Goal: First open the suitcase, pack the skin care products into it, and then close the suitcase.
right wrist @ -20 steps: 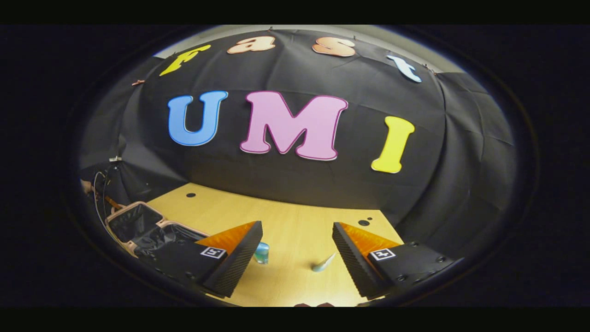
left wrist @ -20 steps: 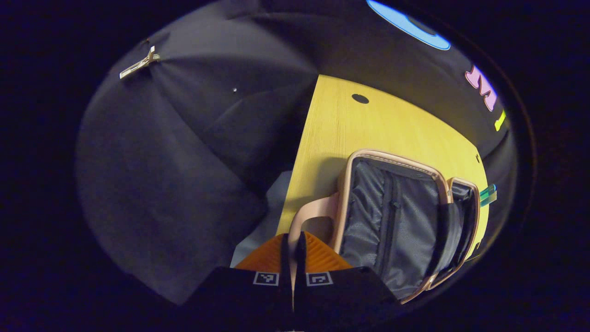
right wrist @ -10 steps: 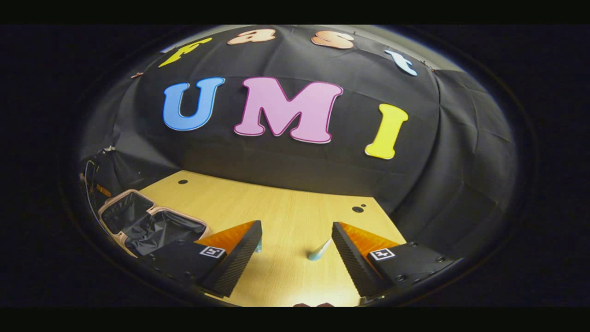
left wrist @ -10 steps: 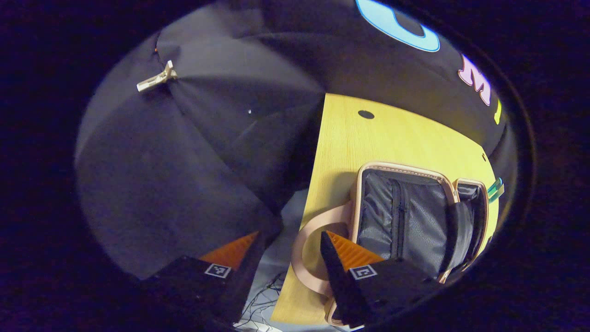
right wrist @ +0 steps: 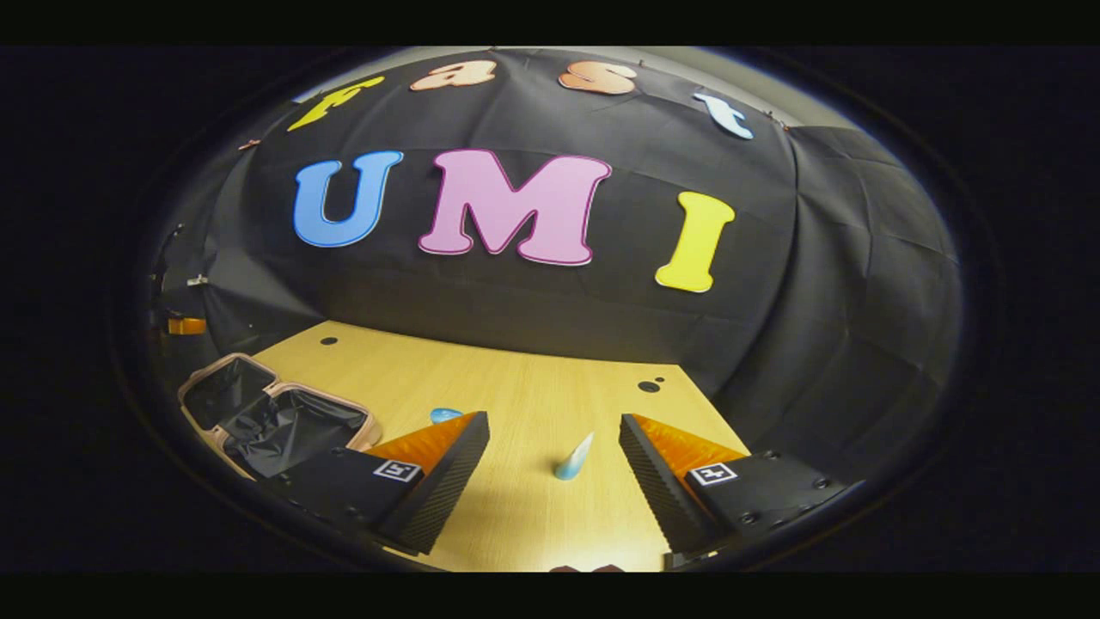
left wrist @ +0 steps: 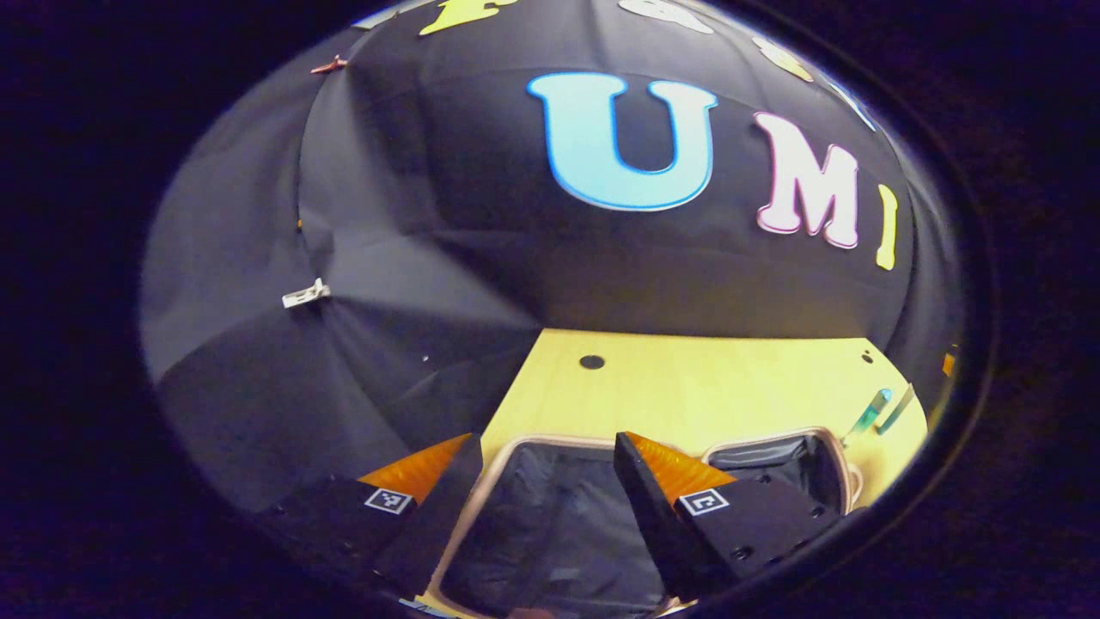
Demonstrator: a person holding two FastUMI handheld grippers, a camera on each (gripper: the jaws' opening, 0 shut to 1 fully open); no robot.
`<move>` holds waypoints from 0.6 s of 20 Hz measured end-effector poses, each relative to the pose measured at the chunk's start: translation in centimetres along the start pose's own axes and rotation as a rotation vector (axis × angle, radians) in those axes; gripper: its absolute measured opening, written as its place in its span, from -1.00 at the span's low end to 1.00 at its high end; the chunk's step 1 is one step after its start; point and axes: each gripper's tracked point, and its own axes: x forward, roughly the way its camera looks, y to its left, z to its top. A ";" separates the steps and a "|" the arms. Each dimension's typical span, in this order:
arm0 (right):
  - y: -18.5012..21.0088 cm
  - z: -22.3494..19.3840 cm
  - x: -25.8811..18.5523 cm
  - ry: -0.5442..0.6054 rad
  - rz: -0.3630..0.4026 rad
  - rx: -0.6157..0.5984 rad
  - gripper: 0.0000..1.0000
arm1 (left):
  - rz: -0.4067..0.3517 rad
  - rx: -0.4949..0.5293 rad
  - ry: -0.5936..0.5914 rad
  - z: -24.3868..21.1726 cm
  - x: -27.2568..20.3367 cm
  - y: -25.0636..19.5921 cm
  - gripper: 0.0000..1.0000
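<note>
Two halves of the pink-rimmed suitcase with dark fabric lining point(left wrist: 559, 524) lie open on the yellow wooden table point(left wrist: 705, 387). The left gripper point(left wrist: 550, 477) hovers above it, fingers apart and empty. The right gripper point(right wrist: 554, 460), also spread, faces a pale-blue tapered skincare tube point(right wrist: 574, 456) lying on the table.

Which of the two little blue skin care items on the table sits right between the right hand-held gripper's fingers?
The pale blue cone-shaped tube, out on the bare wood between the fingers. The other blue item peeks from behind the left-hand finger, nearer the open suitcase.
</note>
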 end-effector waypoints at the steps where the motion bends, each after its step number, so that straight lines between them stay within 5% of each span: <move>1: 0.2 -0.2 0.1 0.002 0.012 -0.002 0.93 | -0.034 -0.015 -0.031 1.2 -1.0 -2.8 0.93; 6: 0.5 -0.6 1.4 -0.010 0.081 -0.003 0.94 | -0.200 0.004 -0.108 3.1 -3.1 -19.1 0.93; 12: -0.8 -2.5 4.5 0.027 0.134 0.011 0.93 | -0.399 0.117 0.038 -3.0 -2.3 -35.5 0.93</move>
